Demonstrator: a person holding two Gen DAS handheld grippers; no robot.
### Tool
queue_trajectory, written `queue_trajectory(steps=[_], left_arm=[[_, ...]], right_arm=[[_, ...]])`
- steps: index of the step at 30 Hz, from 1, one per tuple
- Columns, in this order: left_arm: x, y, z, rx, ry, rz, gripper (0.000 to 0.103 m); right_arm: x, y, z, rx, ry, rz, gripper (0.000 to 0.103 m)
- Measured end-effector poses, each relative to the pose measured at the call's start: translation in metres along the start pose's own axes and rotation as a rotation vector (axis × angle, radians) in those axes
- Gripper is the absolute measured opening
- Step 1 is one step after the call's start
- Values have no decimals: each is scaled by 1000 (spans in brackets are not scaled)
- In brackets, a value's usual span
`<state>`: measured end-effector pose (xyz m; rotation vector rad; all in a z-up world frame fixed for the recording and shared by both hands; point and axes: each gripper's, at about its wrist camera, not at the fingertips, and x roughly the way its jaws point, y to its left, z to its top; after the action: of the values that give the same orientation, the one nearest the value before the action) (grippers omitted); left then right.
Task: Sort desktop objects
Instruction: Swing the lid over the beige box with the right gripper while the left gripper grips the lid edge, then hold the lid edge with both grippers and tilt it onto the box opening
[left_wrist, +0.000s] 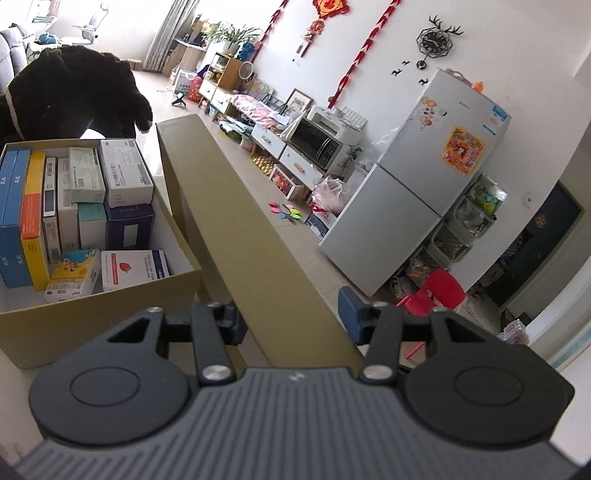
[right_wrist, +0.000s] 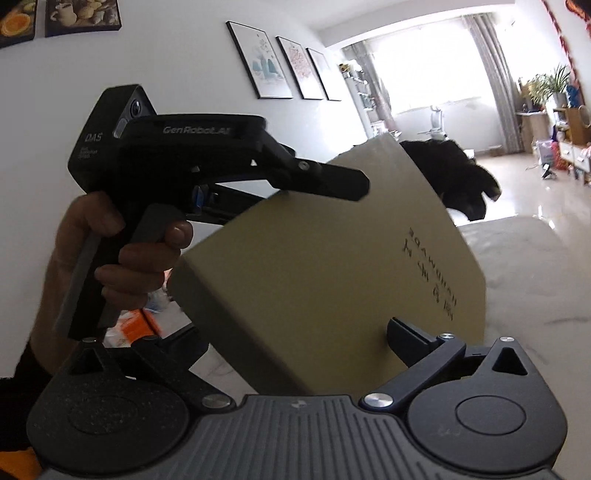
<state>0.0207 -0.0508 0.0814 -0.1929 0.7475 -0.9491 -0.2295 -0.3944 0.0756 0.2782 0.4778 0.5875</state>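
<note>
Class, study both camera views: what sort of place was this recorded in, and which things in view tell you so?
Most likely a lived-in home, an open living room. A fridge stands by a low TV cabinet bearing a microwave oven, and framed pictures hang near a curtained window.

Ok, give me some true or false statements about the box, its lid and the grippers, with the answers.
1. The box holds small packages. True.
2. The lid lies flat on the box. False: it is off the box and tilted, gripped by the left gripper.
3. The right gripper is open. True.
4. The fridge is red. False: it is silver-grey.
5. The lid has writing on it. True.
</note>
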Motion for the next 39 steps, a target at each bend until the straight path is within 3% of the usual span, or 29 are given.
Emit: queue_trajectory(steps=[7,15,21,28,39], left_arm=[[-18,14,-14,-8,-28,-12,48],[-38,39,-33,-46,-79,13,47],[-49,63,-54,-82,-120,37,46],[-55,84,-68,-134,-146,-1,46],[-57,121,-96,-112,-192,-90,50]], right_arm=[[-9,-13,-13,79,23,106,102],[-23,-37,-26,216,1,102,102],[-20,-77,-34,358,-63,1,102],[10,-113,-50,436,-45,-135,99],[40,-147,-66,537,-23,-42,92]])
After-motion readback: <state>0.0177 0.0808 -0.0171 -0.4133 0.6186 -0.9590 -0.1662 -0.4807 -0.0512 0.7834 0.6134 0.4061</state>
